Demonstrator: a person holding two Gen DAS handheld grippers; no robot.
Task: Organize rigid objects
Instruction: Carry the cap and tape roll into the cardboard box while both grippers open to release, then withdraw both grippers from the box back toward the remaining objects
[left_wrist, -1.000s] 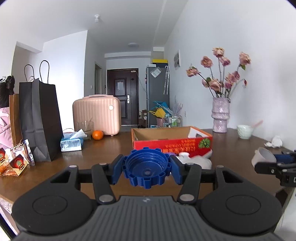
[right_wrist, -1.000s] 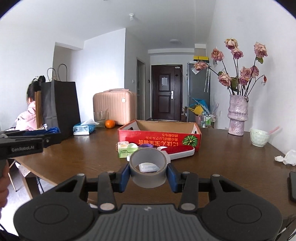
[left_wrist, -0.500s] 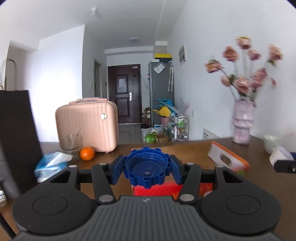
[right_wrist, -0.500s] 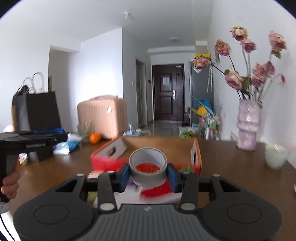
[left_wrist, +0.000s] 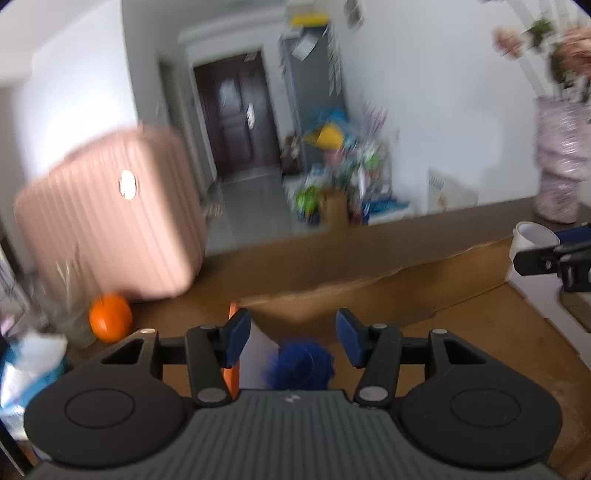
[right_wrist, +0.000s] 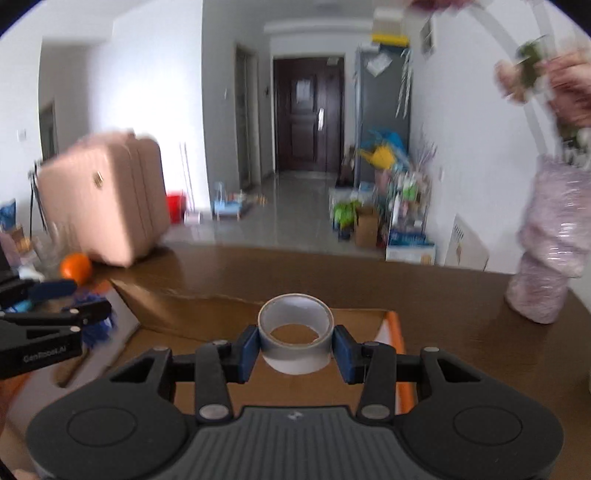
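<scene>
My left gripper (left_wrist: 291, 338) had just opened, dropping the cap (left_wrist: 301, 369) into the box (right_wrist: 207, 306), while my right gripper (right_wrist: 294, 349) still clamped the tape (right_wrist: 294, 334) above it.

White hallway beyond your brown table

You faced a dark door (right_wrist: 308, 114) past grey floor tiles (right_wrist: 295, 210); a pink suitcase (left_wrist: 110, 218) (blurred) stood left, a grey fridge (right_wrist: 382, 110) right.

Showing on each hand-held gripper, left (left_wrist: 291, 339) and right (right_wrist: 295, 349): ribbed grey housing flanked by round black discs, black linkage arms with silver screws, and blue fingertip pads (right_wrist: 246, 349). Bearing faint "GenRobot.AI" lettering along the left unit's side.
</scene>
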